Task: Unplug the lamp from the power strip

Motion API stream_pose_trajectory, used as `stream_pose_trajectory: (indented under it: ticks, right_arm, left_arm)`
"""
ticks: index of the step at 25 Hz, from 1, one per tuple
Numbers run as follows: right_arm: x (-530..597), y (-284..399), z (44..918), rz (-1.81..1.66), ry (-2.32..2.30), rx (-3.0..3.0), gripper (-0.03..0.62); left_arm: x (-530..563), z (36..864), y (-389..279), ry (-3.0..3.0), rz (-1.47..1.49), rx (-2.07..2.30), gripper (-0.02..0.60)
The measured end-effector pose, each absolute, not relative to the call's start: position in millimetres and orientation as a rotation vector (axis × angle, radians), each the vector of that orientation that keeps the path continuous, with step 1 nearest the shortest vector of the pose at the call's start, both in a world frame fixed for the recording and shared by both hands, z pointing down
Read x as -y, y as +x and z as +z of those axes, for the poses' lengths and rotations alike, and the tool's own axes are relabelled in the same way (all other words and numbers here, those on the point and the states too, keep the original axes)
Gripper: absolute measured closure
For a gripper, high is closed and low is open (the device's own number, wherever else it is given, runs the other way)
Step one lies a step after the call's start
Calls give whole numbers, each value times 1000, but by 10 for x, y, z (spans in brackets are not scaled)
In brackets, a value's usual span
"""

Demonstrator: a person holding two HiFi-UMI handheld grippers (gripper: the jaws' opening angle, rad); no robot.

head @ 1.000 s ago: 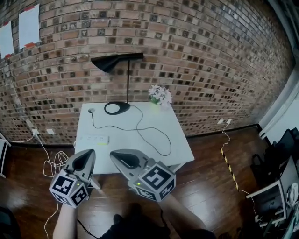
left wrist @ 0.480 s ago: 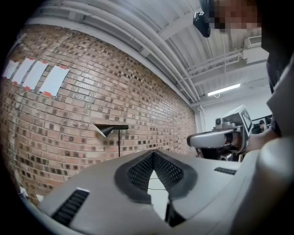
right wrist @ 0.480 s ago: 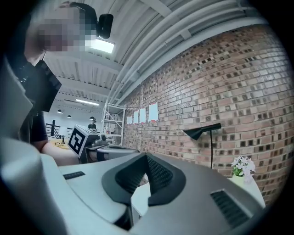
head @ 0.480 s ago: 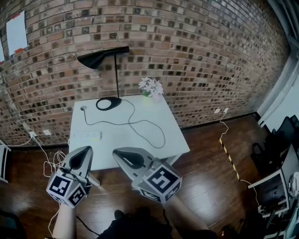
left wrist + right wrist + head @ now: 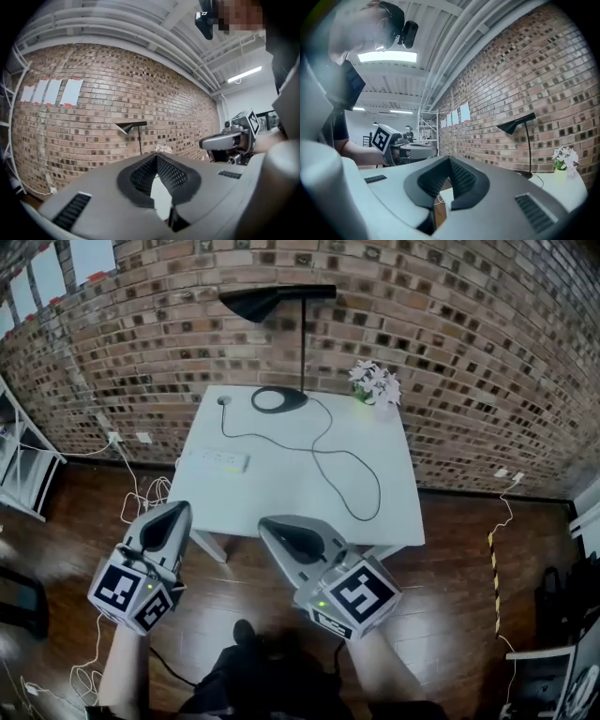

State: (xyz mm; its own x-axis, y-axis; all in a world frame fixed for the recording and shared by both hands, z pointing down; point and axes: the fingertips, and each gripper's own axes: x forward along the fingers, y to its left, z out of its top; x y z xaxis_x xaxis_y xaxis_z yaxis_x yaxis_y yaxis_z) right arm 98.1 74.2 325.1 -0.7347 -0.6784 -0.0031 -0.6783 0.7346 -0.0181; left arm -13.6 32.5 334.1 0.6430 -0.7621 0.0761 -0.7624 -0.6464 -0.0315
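A black desk lamp (image 5: 278,304) stands at the back of the white table (image 5: 281,498), its round base (image 5: 278,399) close to the brick wall. Its black cord (image 5: 349,457) loops across the tabletop and runs to a small grey piece (image 5: 223,400) at the back left. The white power strip (image 5: 217,459) lies near the table's left edge; whether a plug sits in it I cannot tell. My left gripper (image 5: 174,517) and right gripper (image 5: 277,527) hover side by side in front of the table's near edge, both shut and empty. The lamp (image 5: 132,126) shows beyond the left gripper (image 5: 156,157).
A small pot of white flowers (image 5: 375,382) sits at the table's back right. White cables (image 5: 141,498) trail from wall sockets over the wooden floor to the left. A metal rack (image 5: 23,460) stands at far left. Yellow-black tape (image 5: 494,559) marks the floor at right.
The view has swung, so the table now sits further right and lower in the head view. Both grippers have come nearer the table's front edge and stayed shut.
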Motion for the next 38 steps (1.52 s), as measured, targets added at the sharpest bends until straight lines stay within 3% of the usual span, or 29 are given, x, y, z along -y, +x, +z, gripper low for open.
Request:
stream_pose_trajectory:
  ticks: [11,22,38]
  right_arm:
    - [-865,337,3285,-135,-495,-3076,605]
    - [-1100,-813,3176,-167,-27,-3130,605]
    - [-844,-2153,3221,-152,0,-3256,606]
  left_arm:
    - [-778,3348,-874,2529,271,1809,588]
    - [-1190,3466,-1672,2251,244,2002,588]
    - [-865,3444,-2850,2222,197,2014,588]
